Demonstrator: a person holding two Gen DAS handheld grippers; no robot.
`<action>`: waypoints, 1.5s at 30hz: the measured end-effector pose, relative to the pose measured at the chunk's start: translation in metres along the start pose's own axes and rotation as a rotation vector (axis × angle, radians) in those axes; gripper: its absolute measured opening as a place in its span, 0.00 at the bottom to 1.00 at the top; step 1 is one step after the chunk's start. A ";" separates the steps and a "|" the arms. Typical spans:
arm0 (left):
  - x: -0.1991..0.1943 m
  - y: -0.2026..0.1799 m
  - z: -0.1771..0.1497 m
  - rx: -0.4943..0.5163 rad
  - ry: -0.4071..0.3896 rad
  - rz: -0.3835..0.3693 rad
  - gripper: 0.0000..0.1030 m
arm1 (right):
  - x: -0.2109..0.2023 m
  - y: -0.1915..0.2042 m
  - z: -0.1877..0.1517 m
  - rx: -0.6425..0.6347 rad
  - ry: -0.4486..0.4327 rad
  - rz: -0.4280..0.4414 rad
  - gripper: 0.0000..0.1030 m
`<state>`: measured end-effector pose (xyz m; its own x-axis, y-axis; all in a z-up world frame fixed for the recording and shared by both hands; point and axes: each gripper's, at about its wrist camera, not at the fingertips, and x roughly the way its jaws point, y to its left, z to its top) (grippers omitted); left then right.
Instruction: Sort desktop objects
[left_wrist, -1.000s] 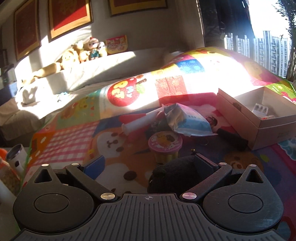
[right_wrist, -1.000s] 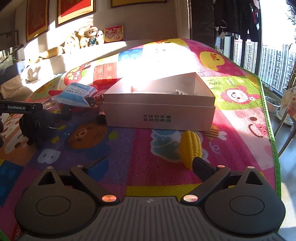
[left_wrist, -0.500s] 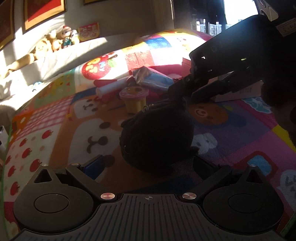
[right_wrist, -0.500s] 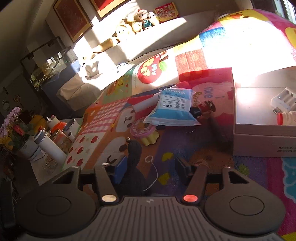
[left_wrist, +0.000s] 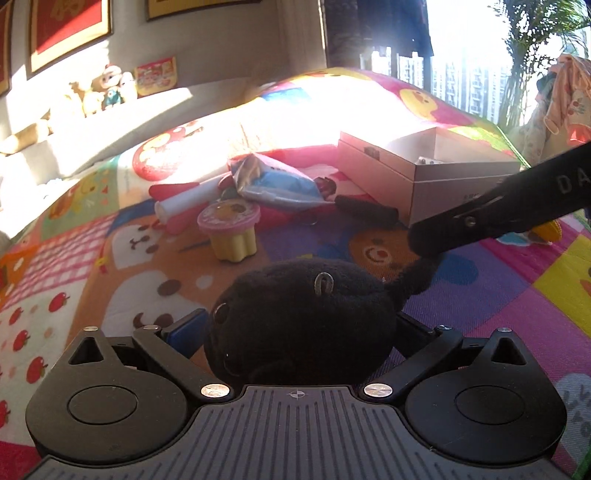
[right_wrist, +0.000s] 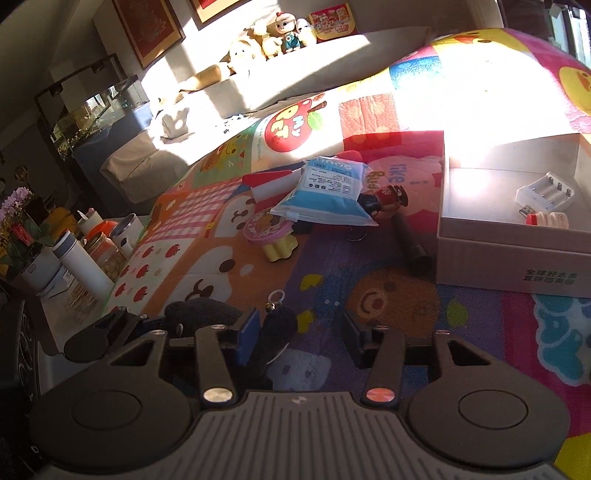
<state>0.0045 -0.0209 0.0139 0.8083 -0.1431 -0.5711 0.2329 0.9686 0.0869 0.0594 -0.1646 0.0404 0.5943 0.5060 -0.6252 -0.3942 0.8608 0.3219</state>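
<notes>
My left gripper (left_wrist: 299, 325) is shut on a black plush toy (left_wrist: 295, 317) and holds it over the colourful play mat. My right gripper (right_wrist: 299, 328) is open; the plush's narrow end (right_wrist: 275, 332) lies between its fingers, next to the blue left pad (right_wrist: 248, 332). In the left wrist view the right gripper's finger (left_wrist: 480, 218) touches that end. An open cardboard box (left_wrist: 424, 173) sits at the right; it holds a white battery case (right_wrist: 546, 190) and a small red-capped item (right_wrist: 546, 219).
On the mat lie a pink-lidded yellow cup (right_wrist: 273, 236), a blue-white pouch (right_wrist: 328, 192), a small doll (right_wrist: 384, 199), a black cylinder (right_wrist: 410, 243), a white tube (left_wrist: 184, 201) and a yellow corn toy (left_wrist: 546, 230). Bottles and jars (right_wrist: 85, 258) stand on a side table at the left.
The left gripper with the plush has turned toward the box. The right gripper has come lower and closer, so the plush's narrow end now sits between its open fingers.
</notes>
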 end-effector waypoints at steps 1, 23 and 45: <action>0.001 -0.001 0.002 0.013 -0.005 0.000 0.97 | -0.009 -0.006 -0.005 0.003 -0.021 -0.027 0.53; 0.014 -0.065 0.019 0.110 0.021 -0.296 0.93 | -0.063 -0.091 -0.056 0.012 -0.148 -0.556 0.69; 0.009 -0.054 0.010 0.125 0.017 -0.196 0.87 | -0.045 -0.117 -0.046 0.055 -0.091 -0.651 0.33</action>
<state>0.0046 -0.0766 0.0116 0.7316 -0.3218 -0.6010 0.4507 0.8897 0.0724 0.0466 -0.2909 -0.0020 0.7569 -0.1188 -0.6427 0.1008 0.9928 -0.0648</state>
